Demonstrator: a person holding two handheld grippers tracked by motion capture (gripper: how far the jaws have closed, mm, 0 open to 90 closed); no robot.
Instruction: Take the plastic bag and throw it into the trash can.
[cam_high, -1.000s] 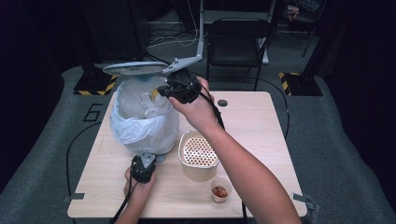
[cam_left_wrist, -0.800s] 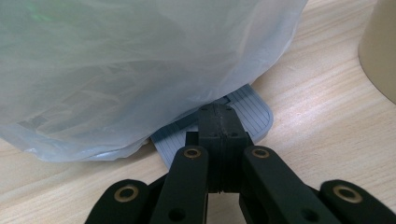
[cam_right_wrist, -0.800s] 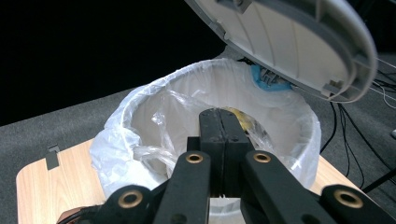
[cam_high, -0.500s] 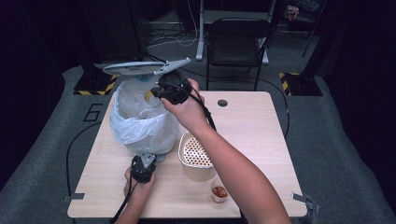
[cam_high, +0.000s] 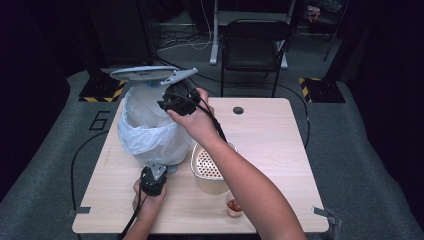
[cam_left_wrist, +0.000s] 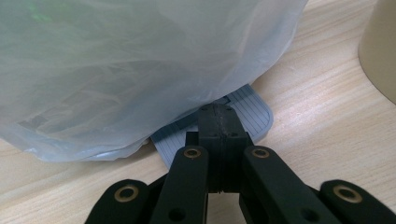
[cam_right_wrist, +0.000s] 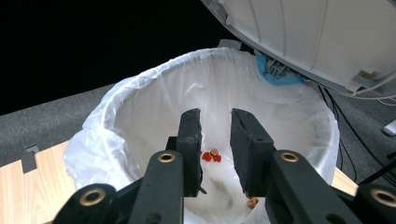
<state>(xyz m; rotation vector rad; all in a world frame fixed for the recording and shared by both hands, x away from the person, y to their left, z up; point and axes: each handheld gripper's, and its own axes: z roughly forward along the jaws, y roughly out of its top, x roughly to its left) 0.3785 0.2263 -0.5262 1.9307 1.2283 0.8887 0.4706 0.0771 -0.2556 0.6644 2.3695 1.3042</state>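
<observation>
The left gripper (cam_left_wrist: 218, 122) is pressed shut on the grey ribbed plastic pedal (cam_left_wrist: 247, 116) under the white-bagged bin (cam_high: 150, 127). The right gripper (cam_right_wrist: 214, 135) is held spread and empty above that bin, below its raised grey lid (cam_high: 145, 75).

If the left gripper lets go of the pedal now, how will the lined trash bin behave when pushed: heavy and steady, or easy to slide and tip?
Probably easy to slide. The trash bin looks like thin plastic, and its white liner holds just a few small scraps, so it is likely light. It stands tall with the lid raised, so a high push may tip it.
</observation>
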